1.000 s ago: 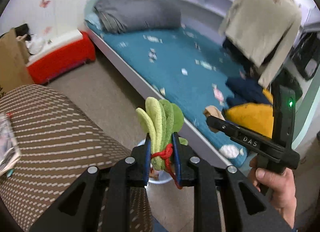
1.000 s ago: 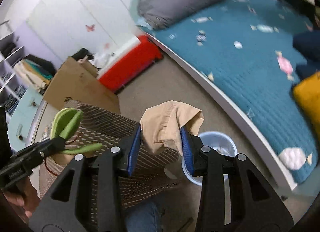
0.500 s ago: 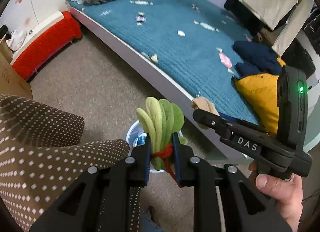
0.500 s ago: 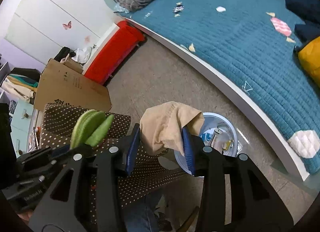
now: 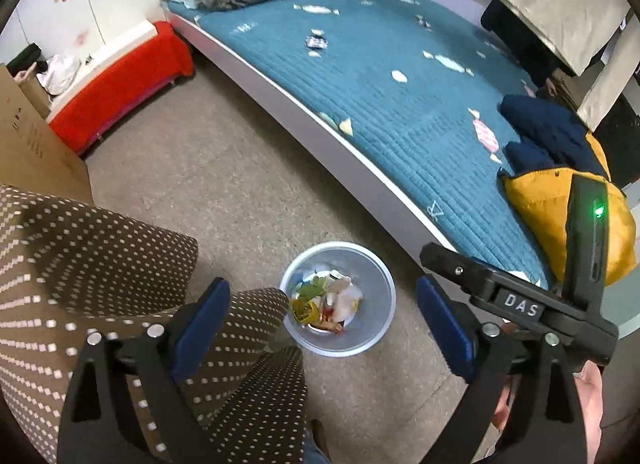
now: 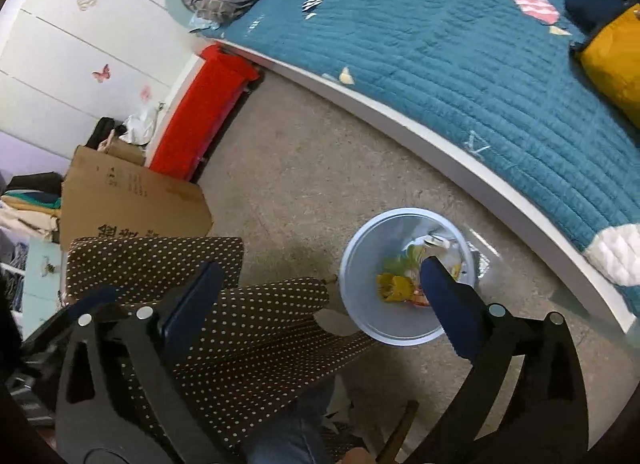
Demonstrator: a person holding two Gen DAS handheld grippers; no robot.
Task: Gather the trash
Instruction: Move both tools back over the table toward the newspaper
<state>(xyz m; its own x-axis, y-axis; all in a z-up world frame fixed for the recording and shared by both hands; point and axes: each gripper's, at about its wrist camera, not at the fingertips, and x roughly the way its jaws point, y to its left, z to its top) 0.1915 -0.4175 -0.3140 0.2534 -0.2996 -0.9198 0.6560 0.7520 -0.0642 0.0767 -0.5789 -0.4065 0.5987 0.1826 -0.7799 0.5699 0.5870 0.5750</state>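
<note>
A pale blue trash bin (image 5: 382, 292) stands on the floor by the bed; it also shows in the right wrist view (image 6: 360, 304). Inside lie wrappers, white scraps and a green leafy piece (image 5: 310, 290), which is the green piece (image 6: 400, 262) seen in the right wrist view. My left gripper (image 5: 322, 314) is open and empty above the bin. My right gripper (image 6: 320, 292) is open and empty above the bin; its body (image 5: 520, 304) is at the right of the left wrist view. I cannot make out the beige cloth.
A bed with a teal quilt (image 5: 400, 104) runs along the right, with a yellow cushion (image 5: 560, 216) and dark blue clothes (image 5: 548, 136). A brown dotted cloth (image 5: 100, 264) covers furniture at left. A red box (image 5: 120, 84) and cardboard (image 6: 132, 200) stand behind.
Both grippers opened over the bin. The green leafy toy left my left gripper and the beige cloth left my right gripper. Both views tilted down toward the bin.
</note>
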